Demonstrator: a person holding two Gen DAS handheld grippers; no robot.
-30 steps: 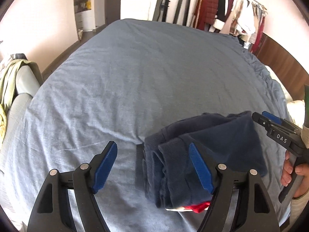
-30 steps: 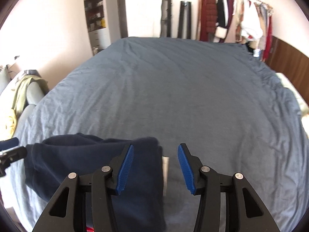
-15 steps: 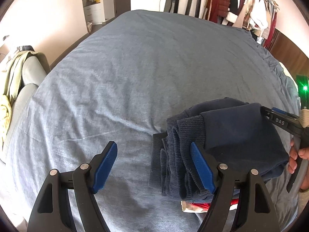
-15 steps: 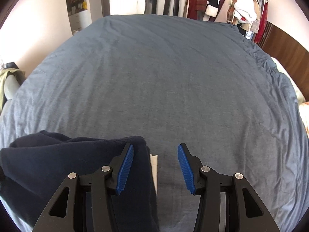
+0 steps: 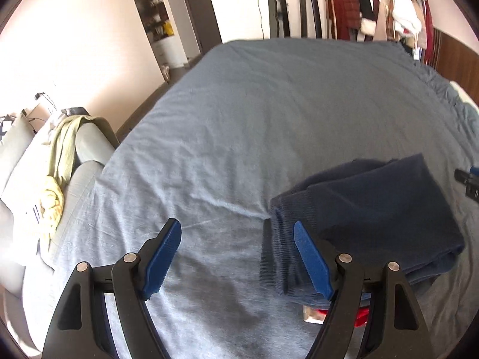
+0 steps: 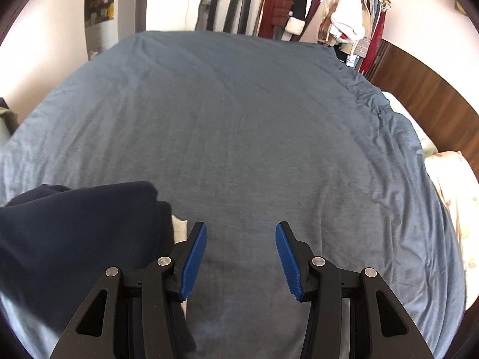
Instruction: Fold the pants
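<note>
the pants (image 5: 368,218) lie folded in a navy bundle at the near edge of the bed (image 5: 269,113). left tongs (image 5: 238,257) and right tongs (image 6: 241,261) gape wide, holding nothing. best lift straight away, snagging no layer.

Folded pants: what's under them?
The pants lie on the bedsheet. At their near edge something red and a pale bit poke out from underneath; the pants and left gripper cover the rest, so what they are is unclear.
</note>
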